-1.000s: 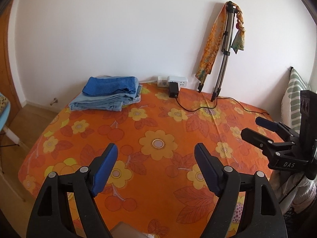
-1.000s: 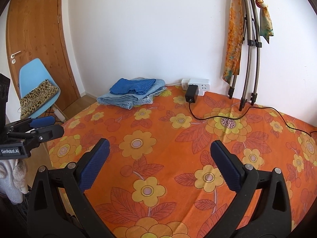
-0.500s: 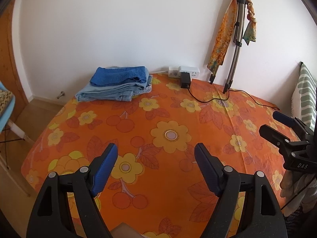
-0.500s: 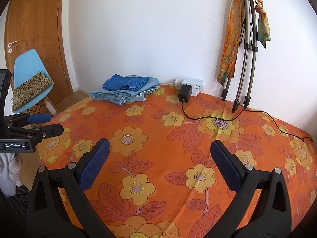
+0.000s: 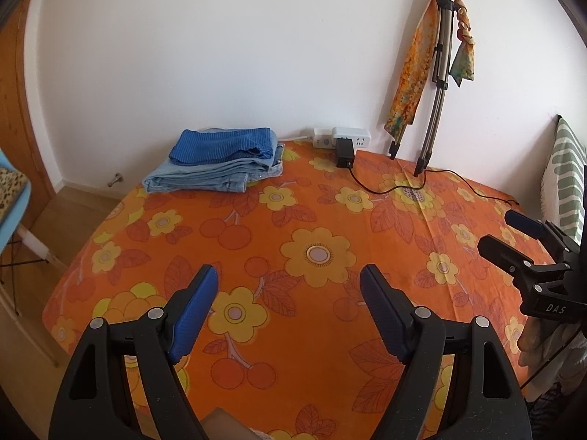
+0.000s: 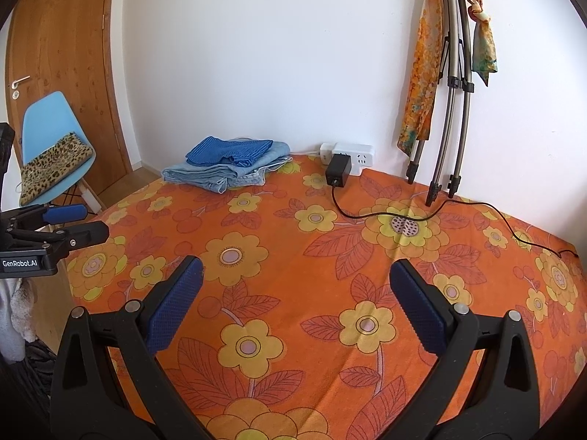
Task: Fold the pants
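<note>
A stack of folded pants [image 5: 216, 168] lies at the table's far left corner: a blue striped pair on top of light blue jeans; the stack also shows in the right wrist view [image 6: 227, 167]. My left gripper [image 5: 290, 293] is open and empty above the near part of the orange flowered tablecloth [image 5: 315, 227]. My right gripper [image 6: 293, 286] is open and empty above the same cloth. Each gripper shows at the edge of the other's view: the right one [image 5: 513, 234], the left one [image 6: 77, 222]. Both are far from the stack.
A white power strip [image 5: 343, 137] with a black adapter and a cable [image 5: 458, 179] lies at the back. A folded tripod with a scarf [image 5: 436, 77] leans on the wall. A blue chair with a leopard bag [image 6: 51, 157] and a wooden door stand left.
Both grippers have pulled back and risen a little, so the table looks farther and the views have shifted. Both stay open and empty.
</note>
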Demonstrator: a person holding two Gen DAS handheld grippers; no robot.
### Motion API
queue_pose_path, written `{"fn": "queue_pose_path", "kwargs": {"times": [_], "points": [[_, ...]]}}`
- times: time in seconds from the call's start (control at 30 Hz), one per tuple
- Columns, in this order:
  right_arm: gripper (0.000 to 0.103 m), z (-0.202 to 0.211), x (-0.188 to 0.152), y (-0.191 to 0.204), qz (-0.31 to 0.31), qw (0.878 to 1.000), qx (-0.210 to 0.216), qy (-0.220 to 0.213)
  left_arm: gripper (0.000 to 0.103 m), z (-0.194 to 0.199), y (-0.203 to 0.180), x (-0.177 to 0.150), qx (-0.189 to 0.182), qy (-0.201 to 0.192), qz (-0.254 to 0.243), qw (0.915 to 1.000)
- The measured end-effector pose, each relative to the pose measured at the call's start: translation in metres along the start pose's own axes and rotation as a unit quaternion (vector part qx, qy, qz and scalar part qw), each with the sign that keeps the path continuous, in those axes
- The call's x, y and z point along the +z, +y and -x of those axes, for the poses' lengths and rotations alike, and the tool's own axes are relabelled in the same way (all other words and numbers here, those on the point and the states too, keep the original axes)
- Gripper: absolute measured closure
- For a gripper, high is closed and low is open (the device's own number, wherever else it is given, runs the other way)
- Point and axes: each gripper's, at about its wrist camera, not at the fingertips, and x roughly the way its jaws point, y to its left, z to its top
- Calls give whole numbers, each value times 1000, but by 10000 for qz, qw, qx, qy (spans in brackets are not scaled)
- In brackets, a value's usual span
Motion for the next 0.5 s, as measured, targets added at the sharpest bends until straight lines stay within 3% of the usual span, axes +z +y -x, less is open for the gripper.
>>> {"fn": "queue_pose_path", "kwargs": {"times": [0.5], "points": [[0,0,-1,0,9,10000,-2,-2,23,0,-2,0,17,-5,-28,10000]]}}
